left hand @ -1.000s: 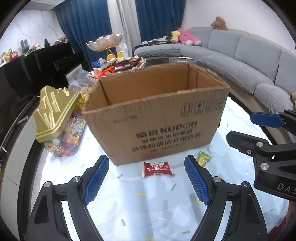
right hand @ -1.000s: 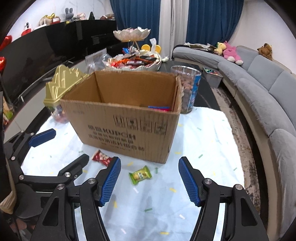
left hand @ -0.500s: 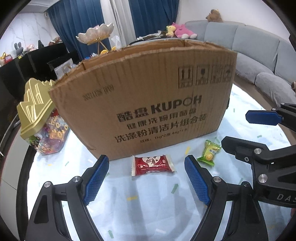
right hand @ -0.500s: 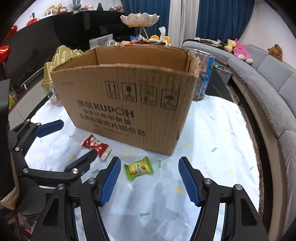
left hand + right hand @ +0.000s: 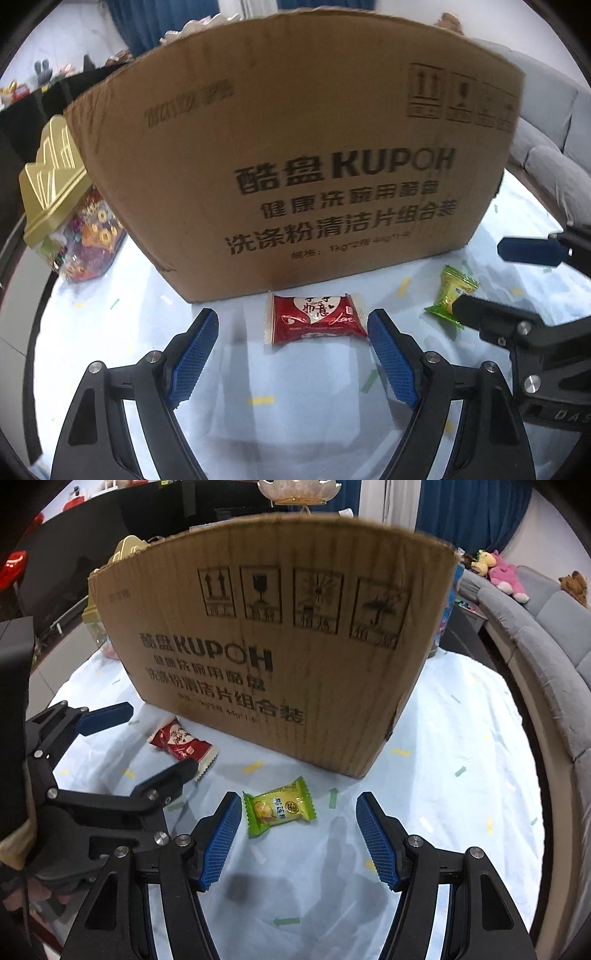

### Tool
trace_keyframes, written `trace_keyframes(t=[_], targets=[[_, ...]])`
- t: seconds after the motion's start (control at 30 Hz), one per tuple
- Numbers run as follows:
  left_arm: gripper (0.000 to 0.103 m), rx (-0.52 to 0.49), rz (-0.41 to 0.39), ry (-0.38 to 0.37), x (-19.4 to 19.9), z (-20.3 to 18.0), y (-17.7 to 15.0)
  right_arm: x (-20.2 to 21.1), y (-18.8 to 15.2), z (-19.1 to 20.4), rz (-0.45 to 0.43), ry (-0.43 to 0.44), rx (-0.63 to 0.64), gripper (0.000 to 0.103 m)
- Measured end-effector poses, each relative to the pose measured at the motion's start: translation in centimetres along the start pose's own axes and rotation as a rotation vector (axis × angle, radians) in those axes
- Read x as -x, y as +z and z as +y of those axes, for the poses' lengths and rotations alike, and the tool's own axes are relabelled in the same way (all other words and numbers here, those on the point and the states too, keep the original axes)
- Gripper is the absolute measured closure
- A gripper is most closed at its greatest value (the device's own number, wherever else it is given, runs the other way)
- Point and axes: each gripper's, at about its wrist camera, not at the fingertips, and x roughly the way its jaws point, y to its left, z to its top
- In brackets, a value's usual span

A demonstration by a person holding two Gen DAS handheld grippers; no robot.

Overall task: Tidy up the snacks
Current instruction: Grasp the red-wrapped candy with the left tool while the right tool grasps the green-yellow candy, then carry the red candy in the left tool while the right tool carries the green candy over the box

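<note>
A red wrapped snack [image 5: 316, 318] lies on the table just in front of a brown cardboard box [image 5: 295, 166]. My left gripper [image 5: 291, 326] is open and low over the table, with the red snack between its fingertips, nearer the right one. A green wrapped snack [image 5: 279, 807] lies to the right of the red one. My right gripper [image 5: 298, 810] is open around it, with the snack close to the left finger. The green snack [image 5: 451, 290] and right gripper [image 5: 495, 280] show in the left wrist view; the red snack [image 5: 181, 740] and left gripper [image 5: 155, 738] show in the right wrist view.
A gold-lidded jar of sweets [image 5: 66, 229] stands left of the box. The box [image 5: 273, 646] hides what is behind it. A grey sofa [image 5: 546, 657] curves along the right. The table wears a pale cloth [image 5: 461, 775] with confetti marks.
Both grippers have come down and forward towards the table. The red snack now sits between the left fingertips and the green snack between the right ones. Both stay open.
</note>
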Motion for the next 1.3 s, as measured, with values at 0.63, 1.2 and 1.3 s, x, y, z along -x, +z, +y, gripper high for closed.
trace_keyframes(t=[0.63, 1.2, 1.3], targets=[[0.043, 0.007, 0.011, -0.042, -1.3, 0.9, -0.3, -2.2, -0.5, 0.1, 0.006, 0.063, 0.018, 0.045], [0.060, 0.001, -0.009, -0.068, 0.1, 0.2, -1.2, -2.3, -0.3, 1.9, -0.011, 0.091, 0.031, 0.077], [0.060, -0.001, -0.006, -0.066, 0.3, 0.0, -1.0, -1.6, -0.4, 1.1, -0.017, 0.090, 0.021, 0.077]])
